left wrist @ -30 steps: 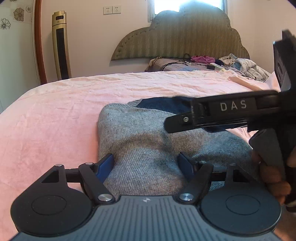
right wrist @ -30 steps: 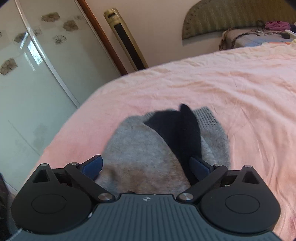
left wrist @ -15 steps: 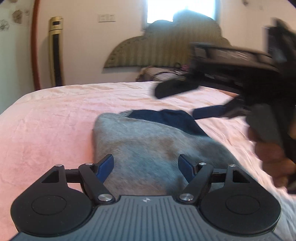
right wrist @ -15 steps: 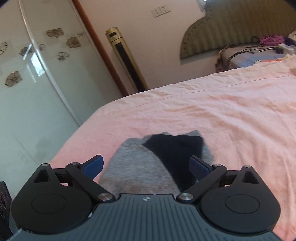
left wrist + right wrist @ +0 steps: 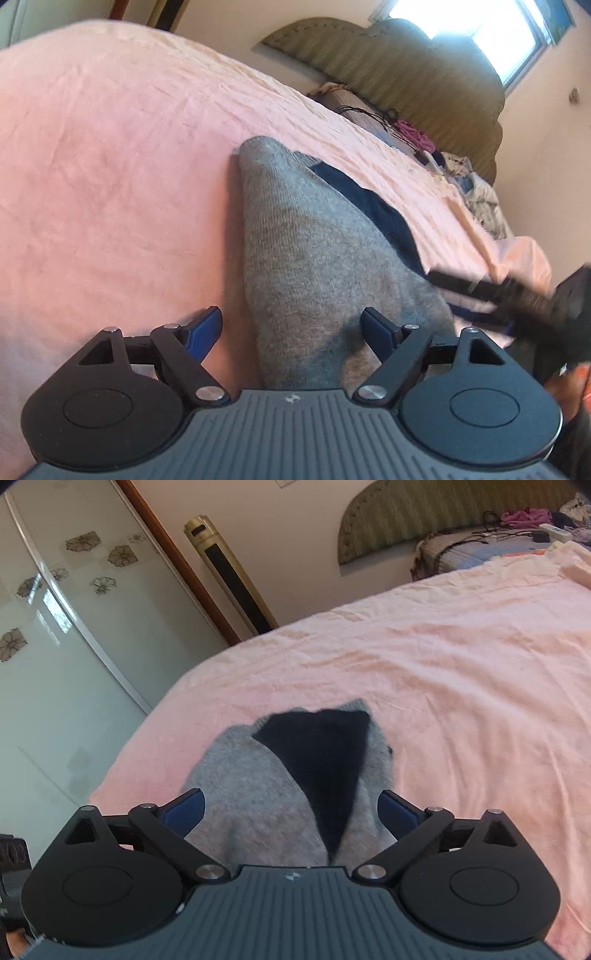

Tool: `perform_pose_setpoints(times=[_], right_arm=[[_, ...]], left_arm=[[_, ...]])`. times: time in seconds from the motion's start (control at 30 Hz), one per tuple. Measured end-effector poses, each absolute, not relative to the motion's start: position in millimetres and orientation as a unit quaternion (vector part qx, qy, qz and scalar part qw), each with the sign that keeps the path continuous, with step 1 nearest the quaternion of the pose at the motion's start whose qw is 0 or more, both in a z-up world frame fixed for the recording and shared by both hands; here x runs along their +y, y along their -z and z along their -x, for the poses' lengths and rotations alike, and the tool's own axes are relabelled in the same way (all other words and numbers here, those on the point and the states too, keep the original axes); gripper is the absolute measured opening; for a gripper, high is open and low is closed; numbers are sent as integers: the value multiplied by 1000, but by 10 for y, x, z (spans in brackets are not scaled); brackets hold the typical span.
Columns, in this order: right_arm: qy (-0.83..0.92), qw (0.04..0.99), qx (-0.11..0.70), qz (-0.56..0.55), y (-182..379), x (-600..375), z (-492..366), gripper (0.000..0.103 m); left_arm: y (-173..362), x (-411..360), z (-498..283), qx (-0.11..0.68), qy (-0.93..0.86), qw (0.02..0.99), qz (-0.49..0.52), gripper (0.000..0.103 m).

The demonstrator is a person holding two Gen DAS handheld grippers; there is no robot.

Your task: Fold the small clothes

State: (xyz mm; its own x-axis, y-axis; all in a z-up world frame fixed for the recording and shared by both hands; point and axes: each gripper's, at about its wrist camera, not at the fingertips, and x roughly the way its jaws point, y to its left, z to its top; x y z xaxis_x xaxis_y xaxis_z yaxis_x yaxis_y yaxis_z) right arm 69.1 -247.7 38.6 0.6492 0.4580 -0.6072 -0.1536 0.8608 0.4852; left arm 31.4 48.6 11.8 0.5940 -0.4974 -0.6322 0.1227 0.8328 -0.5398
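Observation:
A small grey knit garment with a navy panel lies folded on the pink bed sheet. My left gripper hovers at its near end; its jaws are opening, and the grey cloth lies below the gap with no pad pressing on it. My right gripper is just above the near edge of the garment. Its jaws are wide and closing, with the navy panel ahead of them and nothing pinched. In the left wrist view the right gripper is a dark blur at the garment's right side.
Loose clothes and cables lie by the padded headboard. A glass wardrobe door and a gold tower unit stand beyond the bed's left edge. Bare pink sheet spreads around the garment.
The left wrist view has rolled strongly and shifted. The right gripper, earlier across the garment's top, is now low at its right side. The raised navy flap has dropped flat.

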Motion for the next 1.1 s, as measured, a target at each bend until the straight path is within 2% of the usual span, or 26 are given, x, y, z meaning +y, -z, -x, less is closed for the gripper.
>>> perform_pose_setpoints(times=[0.07,0.13,0.23,0.3,0.33,0.37,0.4,0.47,0.5,0.57,0.67,0.73,0.83,0.87,0.9,0.93,1.0,1.03,1.07,1.1], right_arm=[[-186,858,423,-225,-175,-2516,-695,84],[-199,863,409,-221,-146,-2509,-592,82],[-225,832,438,-255,-166,-2558,-531,81],[-262,803,452,-286,-127,-2598,-452,81],[-276,796,455,-289,-107,-2619,-396,77],[-286,787,460,-296,-70,-2645,-358,73],[-290,781,459,-308,-35,-2686,-332,64],[-293,757,469,-346,83,-2787,-346,41],[-292,750,480,-350,138,-2797,-357,25],[-301,747,476,-352,123,-2807,-327,25],[-333,762,453,-321,-137,-2763,-155,24],[-343,775,448,-285,-258,-2756,-27,23],[-314,775,490,-246,-104,-2721,32,26],[-314,777,482,-257,-95,-2760,63,27],[-311,783,468,-268,-145,-2819,101,37],[-298,800,445,-271,-242,-2879,148,39],[-276,836,393,-266,-493,-2932,220,46],[-271,851,368,-260,-614,-2895,211,52],[-266,861,351,-256,-708,-2820,175,55],[-263,867,344,-248,-774,-2705,110,58]], left_arm=[[-55,494,-365,436,223,829,271,81],[15,470,-377,454,254,800,299,81],[30,497,-307,465,266,790,297,79],[64,537,-257,478,260,782,303,55],[93,541,-258,484,258,780,301,43],[115,563,-242,483,257,780,303,39],[133,574,-249,485,257,778,307,36],[153,594,-295,498,248,770,313,17],[143,595,-299,501,247,770,310,17],[48,606,-259,495,252,776,300,14],[-142,672,-116,477,286,781,285,14],[-84,671,-51,492,284,781,260,14],[-2,703,115,487,255,806,220,18],[-57,736,195,471,244,820,214,20],[-171,753,292,448,224,842,198,21],[-324,747,389,413,207,869,176,24],[-580,611,515,343,188,911,127,41],[-652,501,519,322,183,922,109,65],[-685,358,489,306,181,930,92,74],[-667,211,443,296,188,934,73,74]])
